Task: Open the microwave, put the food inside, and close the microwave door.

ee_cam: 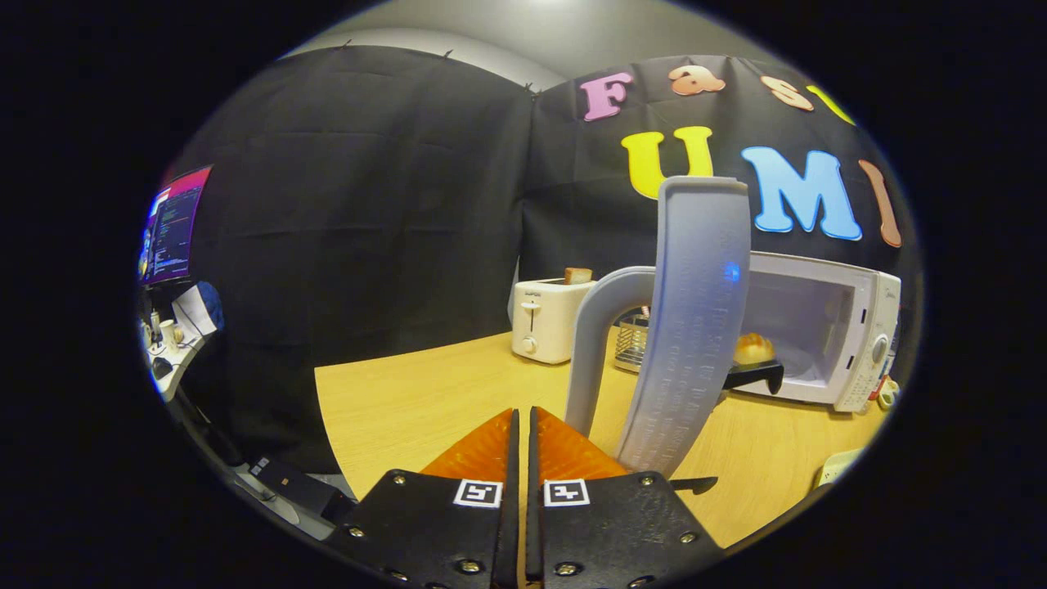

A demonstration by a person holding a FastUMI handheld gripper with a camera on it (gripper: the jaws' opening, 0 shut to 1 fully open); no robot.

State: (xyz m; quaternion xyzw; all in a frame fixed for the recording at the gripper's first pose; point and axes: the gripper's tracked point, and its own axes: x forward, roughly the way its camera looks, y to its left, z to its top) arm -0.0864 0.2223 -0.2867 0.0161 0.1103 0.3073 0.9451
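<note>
One golden bun point(752, 349) sits inside the white, open microwave point(851, 327); gripper point(523, 425) jaws clenched, empty.

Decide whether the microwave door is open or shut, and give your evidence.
Open: the microwave door stands swung out edge-on, just ahead of the closed gripper, leaving the microwave cavity and bread visible.

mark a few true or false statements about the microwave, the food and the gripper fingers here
1. The white microwave has its grey door swung open. True.
2. The golden bread roll lies on the wooden table in front of the microwave. False: it sits inside the microwave's chamber.
3. The gripper has its fingers closed together with nothing between them. True.
4. The white toaster is empty. False: a slice of toast sticks up out of it.
5. The gripper's fingers are pressing on the door's handle. False: the door stands just beside and beyond them.
</note>
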